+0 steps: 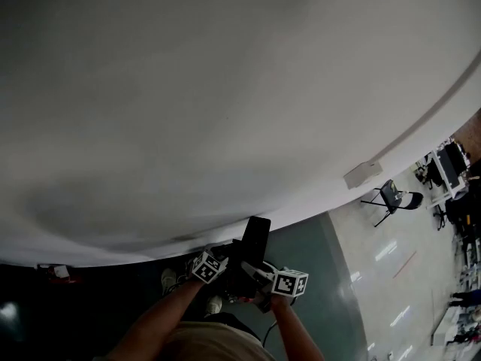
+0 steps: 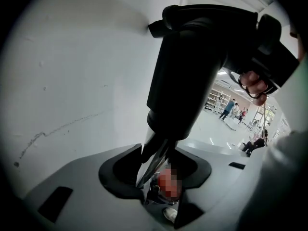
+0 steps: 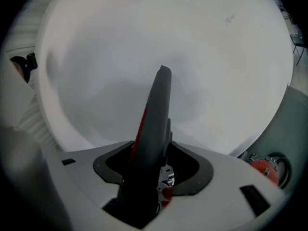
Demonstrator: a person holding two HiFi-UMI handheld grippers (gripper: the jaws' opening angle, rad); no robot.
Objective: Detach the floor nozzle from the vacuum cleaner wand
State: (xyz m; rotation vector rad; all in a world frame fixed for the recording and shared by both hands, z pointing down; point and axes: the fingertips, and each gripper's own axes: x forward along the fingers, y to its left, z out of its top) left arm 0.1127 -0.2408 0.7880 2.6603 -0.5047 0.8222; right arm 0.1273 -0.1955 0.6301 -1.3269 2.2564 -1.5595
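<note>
left claw [image 2: 153, 176]: is closed on the shiny wand [image 2: 155, 159]; black vacuum body [image 2: 187, 66] is seen just above | right claw [image 3: 153, 177]: is closed on a dark grey red-striped part [image 3: 155, 124], raised ahead, before the white wall [image 3: 221, 57]

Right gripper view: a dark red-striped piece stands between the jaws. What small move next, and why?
Probably squeeze the right gripper firm on the red-striped piece before any pull: it stands between the jaws, but I can't tell that they press it. The left gripper looks clamped on the black tube.
</note>
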